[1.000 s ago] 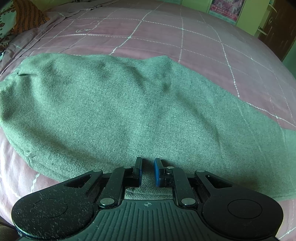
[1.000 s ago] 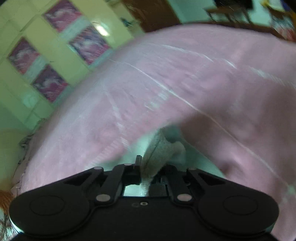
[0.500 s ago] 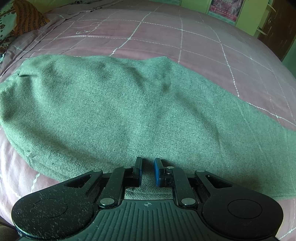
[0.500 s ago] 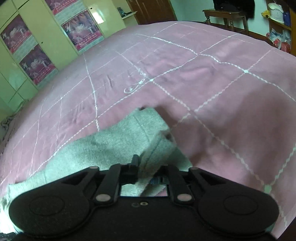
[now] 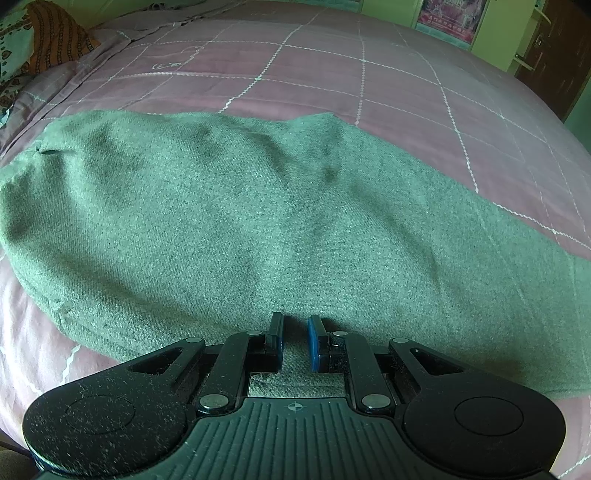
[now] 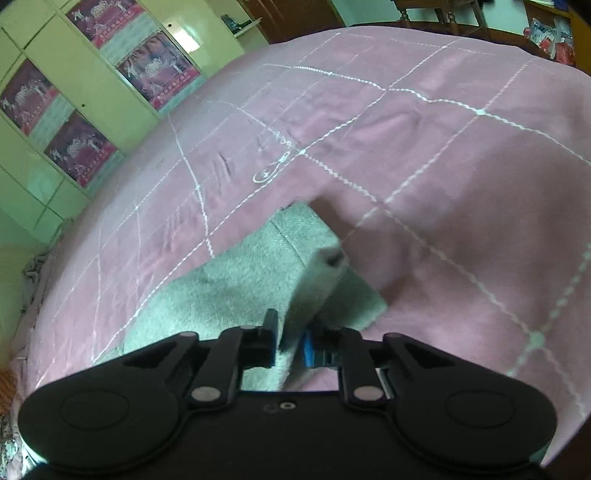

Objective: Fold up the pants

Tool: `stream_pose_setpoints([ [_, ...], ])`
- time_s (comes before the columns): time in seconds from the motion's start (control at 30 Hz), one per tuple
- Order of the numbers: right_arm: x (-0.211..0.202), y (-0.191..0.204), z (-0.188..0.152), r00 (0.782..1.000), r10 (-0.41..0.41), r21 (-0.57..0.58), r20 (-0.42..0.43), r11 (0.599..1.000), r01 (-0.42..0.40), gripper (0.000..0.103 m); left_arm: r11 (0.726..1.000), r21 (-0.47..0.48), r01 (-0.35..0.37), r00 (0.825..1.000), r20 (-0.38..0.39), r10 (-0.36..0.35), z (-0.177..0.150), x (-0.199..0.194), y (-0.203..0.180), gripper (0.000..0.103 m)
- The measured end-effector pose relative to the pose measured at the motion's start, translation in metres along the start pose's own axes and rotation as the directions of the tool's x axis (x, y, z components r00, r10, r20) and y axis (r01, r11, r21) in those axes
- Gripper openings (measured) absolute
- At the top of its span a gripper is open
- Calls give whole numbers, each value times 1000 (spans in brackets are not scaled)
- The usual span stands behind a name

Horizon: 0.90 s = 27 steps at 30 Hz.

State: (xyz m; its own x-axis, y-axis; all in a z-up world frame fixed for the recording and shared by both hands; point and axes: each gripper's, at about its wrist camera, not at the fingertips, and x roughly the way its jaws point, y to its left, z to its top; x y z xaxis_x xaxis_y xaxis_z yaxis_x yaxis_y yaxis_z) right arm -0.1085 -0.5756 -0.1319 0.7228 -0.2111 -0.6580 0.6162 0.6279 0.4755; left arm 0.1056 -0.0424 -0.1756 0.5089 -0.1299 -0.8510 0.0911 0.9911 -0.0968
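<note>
No wording can be read anywhere. The posters [image 6: 77, 151] on the green cupboard doors carry lettering too small and blurred to make out — likewise the poster [image 5: 448, 16] beyond the bed [image 5: 314, 74].

The pants [image 5: 258, 229] are lying spread across the bed [image 5: 369, 85], running from the far left toward the near right in the left wrist view. The left gripper [image 5: 295, 339] is sitting at their near edge, cloth lying between its fingers. A pillow [image 5: 55, 37] is resting at the bed's far left corner. In the right wrist view, the right gripper [image 6: 290, 343] is holding a leg end, with cupboards [image 6: 74, 110] standing beyond the bed on the left.
</note>
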Motion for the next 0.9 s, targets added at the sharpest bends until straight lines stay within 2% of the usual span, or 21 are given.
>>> stream_pose_setpoints([
  [0.07,6,8,4,1000,-6,-23,8,1000,6,8,1000,5,-4,1000,2,4,0,0,-1,14],
  [0.17,-5,38,17,996,38,-122,84,992,-28,7,1000,11,-10,1000,3,10,0,0,-2,14],
  [0.2,-16,54,24,986,102,-167,135,983,-78,6,1000,8,-9,1000,2,9,0,0,-2,14],
  [0.27,-40,78,34,946,229,-240,228,955,-173,6,1000,-2,-4,1000,1,4,0,0,-1,14],
  [0.3,-45,83,37,940,239,-258,244,950,-175,6,1000,-6,-2,1000,1,2,0,0,0,14],
  [0.37,-31,67,40,964,177,-204,196,969,-136,6,1000,3,-7,1000,5,7,-1,0,-1,14],
  [0.43,-5,39,32,995,48,-146,93,989,-34,6,1000,21,-13,1000,9,13,-2,-1,-3,14],
  [0.47,4,29,26,999,2,-140,53,990,6,6,1000,25,-14,1000,9,14,-2,-1,-3,14],
  [0.57,17,6,12,999,-47,-98,-21,994,45,8,1000,23,-17,1000,6,17,-1,-1,-4,14],
  [0.63,13,3,13,998,-55,-71,-5,996,55,23,1000,21,-20,1000,6,20,-1,-1,-4,14],
  [0.8,-6,1,13,996,-90,-82,-2,993,90,32,1000,22,-19,1000,11,19,-3,-1,-4,14],
  [0.9,-9,-4,10,993,-120,-61,-13,991,119,48,999,27,-21,1000,13,20,-3,-1,-4,14],
])
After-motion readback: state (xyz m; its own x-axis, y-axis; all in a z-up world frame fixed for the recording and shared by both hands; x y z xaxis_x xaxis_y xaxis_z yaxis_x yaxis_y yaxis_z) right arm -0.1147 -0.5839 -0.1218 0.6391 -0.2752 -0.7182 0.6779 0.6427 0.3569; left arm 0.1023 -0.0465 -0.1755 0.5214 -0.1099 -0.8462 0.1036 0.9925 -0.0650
